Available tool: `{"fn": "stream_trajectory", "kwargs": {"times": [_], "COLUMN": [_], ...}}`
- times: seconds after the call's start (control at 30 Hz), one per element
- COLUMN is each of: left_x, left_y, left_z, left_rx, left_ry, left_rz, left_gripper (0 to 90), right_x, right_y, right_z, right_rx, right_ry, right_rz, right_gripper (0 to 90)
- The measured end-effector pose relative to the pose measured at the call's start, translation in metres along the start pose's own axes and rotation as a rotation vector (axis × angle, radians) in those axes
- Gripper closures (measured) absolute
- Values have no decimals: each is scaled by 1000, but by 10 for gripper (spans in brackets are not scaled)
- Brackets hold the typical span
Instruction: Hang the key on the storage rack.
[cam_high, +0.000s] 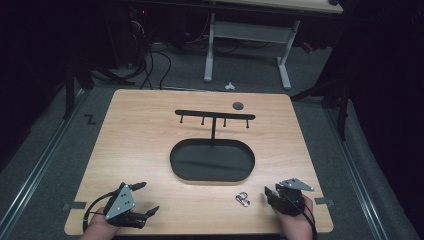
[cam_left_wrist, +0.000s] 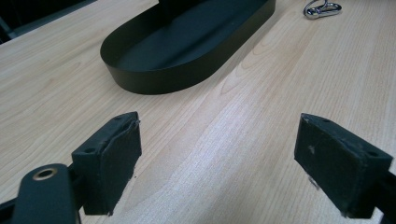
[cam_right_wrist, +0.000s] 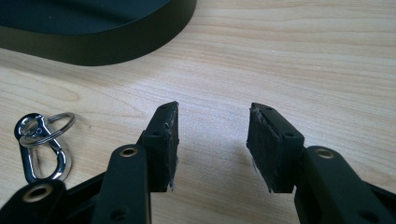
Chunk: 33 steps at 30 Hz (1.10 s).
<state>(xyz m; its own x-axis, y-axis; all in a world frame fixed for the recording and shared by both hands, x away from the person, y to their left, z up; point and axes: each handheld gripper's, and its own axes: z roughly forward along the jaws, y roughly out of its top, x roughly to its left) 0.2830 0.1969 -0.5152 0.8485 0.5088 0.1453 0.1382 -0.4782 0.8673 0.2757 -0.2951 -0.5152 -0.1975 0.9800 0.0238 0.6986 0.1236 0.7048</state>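
1. On the wooden surface (cam_high: 150, 130), at its middle, sits a black oval tray (cam_high: 212, 161) with a hook rack (cam_high: 215, 115) rising from its far edge.
2. Left tongs (cam_high: 148, 197) rest at the near left corner, jaws wide apart, holding nothing.
3. Right tongs (cam_high: 269, 195) lie near right, jaws apart, empty.
4. A metal key clip (cam_high: 243, 199) lies flat just left of the right tongs, near the tray's front rim.

I counted one keyring clip (cam_high: 242, 199) beside the oval tray (cam_high: 212, 176) | one tray | one hook rack (cam_high: 215, 116) behind it | one dark disc (cam_high: 238, 105) | my two grippers
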Motion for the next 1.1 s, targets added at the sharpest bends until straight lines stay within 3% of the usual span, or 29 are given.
{"fn": "stream_trajectory", "kwargs": {"times": [0.8,1.1], "left_x": [-1,-1], "left_y": [0,0], "left_z": [1,1], "left_rx": [3,5], "left_ry": [-1,-2], "left_rz": [5,11], "left_gripper": [153,153], "right_x": [1,6], "right_y": [-1,0], "right_z": [2,5], "right_rx": [12,39], "right_ry": [11,26], "right_rz": [-1,-32], "right_gripper": [507,483]}}
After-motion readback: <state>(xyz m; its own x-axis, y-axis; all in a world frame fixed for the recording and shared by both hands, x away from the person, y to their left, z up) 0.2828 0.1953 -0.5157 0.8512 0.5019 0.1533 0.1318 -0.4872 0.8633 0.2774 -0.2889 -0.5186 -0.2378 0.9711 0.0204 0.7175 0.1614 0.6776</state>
